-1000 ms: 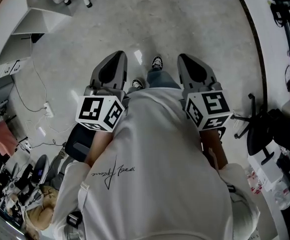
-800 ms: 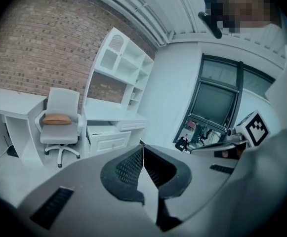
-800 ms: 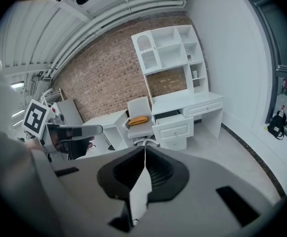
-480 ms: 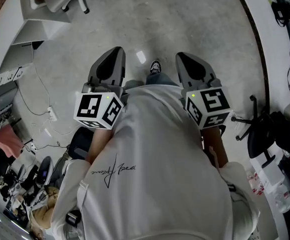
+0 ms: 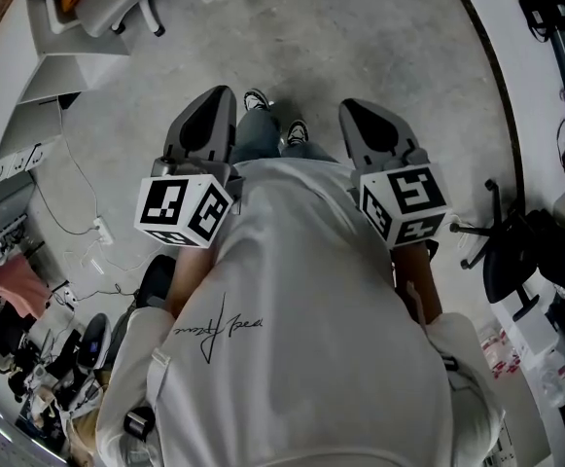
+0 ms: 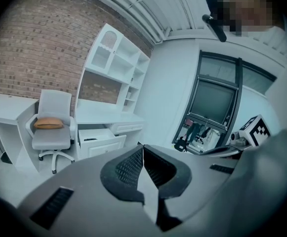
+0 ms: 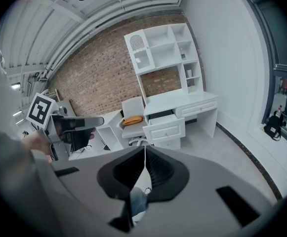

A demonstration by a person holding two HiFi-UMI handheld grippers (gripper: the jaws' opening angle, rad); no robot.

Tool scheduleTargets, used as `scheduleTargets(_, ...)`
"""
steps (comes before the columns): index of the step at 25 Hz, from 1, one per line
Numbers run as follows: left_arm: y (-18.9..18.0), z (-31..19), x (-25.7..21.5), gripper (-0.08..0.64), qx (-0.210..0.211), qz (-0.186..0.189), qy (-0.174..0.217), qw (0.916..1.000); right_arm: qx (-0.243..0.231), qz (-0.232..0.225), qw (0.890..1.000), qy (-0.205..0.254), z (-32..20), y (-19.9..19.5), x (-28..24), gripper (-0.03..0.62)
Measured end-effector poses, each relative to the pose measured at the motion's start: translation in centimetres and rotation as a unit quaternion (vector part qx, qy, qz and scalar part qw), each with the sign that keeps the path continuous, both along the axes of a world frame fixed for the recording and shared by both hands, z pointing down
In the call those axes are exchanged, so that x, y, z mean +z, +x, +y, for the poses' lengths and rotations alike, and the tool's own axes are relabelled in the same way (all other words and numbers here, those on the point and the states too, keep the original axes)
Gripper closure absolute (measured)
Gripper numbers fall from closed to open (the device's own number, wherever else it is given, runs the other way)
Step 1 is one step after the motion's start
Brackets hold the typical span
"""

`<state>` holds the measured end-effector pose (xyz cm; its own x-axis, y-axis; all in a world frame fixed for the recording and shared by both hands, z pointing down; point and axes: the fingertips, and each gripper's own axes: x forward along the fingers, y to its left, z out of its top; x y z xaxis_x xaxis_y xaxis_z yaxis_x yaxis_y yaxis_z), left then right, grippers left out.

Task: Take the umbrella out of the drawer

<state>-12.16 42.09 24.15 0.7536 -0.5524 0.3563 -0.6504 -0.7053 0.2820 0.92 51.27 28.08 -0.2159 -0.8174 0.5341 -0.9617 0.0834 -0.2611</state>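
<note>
My left gripper [image 5: 216, 97] and right gripper [image 5: 356, 110] are held side by side in front of the person's white shirt, above a bare concrete floor. Each is shut with nothing between its jaws. In the left gripper view the left gripper [image 6: 143, 148] points at a white desk with an open drawer [image 6: 101, 143] some way ahead. A small dark shape [image 6: 91, 139] lies in the drawer; I cannot tell what it is. In the right gripper view the right gripper [image 7: 144, 148] points at the same open drawer [image 7: 165, 127]. No umbrella is clearly visible.
A white office chair [image 6: 52, 127] with an orange cushion [image 6: 48, 124] stands left of the drawer. White shelving [image 7: 165, 48] rises over the desk [image 7: 187, 102]. Cables and a power strip [image 5: 95, 228] lie on the floor at left, and a black chair base [image 5: 501, 251] is at right.
Both grippers have moved forward over the floor together, staying shut. The person's feet have stepped ahead, and the white chair has come further into the head view's top left.
</note>
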Motion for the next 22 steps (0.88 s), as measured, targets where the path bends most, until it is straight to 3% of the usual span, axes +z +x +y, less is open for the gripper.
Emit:
scheduleTargets(10, 1.3, -3.8, -0.1, 0.543, -0.002, 0.019, -0.003, 0.9998, -0.014, 0.012, 1.0, -0.001, -3.7, 0.7, -0.1, 0.566)
scheduleTargets(22, 1.9, -13.9, -0.9, 0.543, -0.018, 0.04, -0.008, 0.999, -0.058, 0.022, 0.998, 0.001, -14.9, 0.6, -1.7, 0.566)
